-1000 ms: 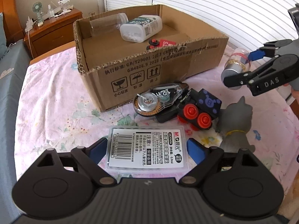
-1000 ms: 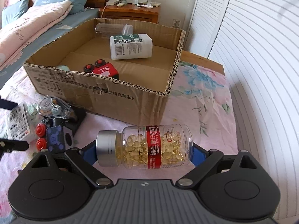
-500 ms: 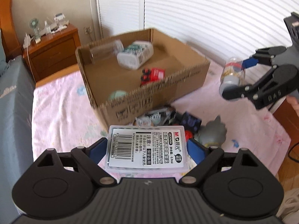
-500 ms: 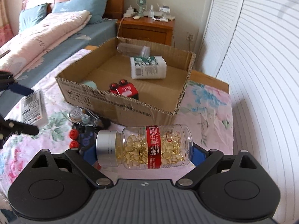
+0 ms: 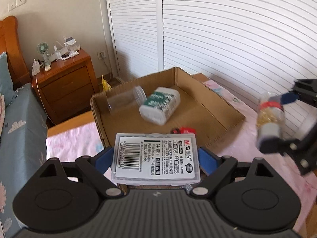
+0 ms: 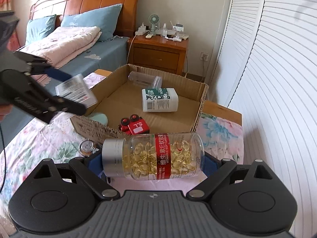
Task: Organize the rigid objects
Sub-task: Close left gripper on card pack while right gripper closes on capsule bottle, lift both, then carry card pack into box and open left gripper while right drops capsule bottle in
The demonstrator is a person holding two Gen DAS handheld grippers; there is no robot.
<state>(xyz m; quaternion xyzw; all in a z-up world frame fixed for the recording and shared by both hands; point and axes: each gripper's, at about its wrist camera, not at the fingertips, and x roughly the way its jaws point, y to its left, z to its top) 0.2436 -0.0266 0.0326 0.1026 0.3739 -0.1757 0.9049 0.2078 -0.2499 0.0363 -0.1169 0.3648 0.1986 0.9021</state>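
- Left gripper [image 5: 155, 159]: blue fingers [image 5: 104, 159] clamped on the short ends of a flat clear plastic box [image 5: 155, 157] w/ a barcode label. Box lies flat across the gap, label up, held up in the air near the front wall of the cardboard box [image 5: 218, 119].
- That plastic box looks light, stiff & smooth. It could slip, so best to hold it by the ends, as now. Thin lid may pop if squeezed hard.
- Right gripper [image 6: 153, 159]: fingers clamped on a vitamin E capsule bottle [image 6: 152, 156], lying sideways. One finger is at the silver cap [image 6: 113, 156] end, the other at the bottom end.
- Bottle is clear hard plastic, round & full of gold capsules, so a bit heavier. Round sides would roll; end-to-end hold looks safe.
- Just below the bottle, on the flowery cloth on the surface [image 6: 49, 138]: a small round tape-like thing [image 6: 87, 145], not yet packed.
- Next, inside the cardboard box: red toy car [image 6: 134, 126], a pale green thing [image 6: 99, 118] by the front wall, white bottle w/ green label [image 6: 159, 100] on its side, empty clear jar [image 6: 144, 79] at the back.
- Both held things are up at the open box, not inside yet. I think dropping them in comes next.
- Far off: wood nightstand [image 6: 158, 53] w/ a little fan, and the bed [image 6: 59, 39].
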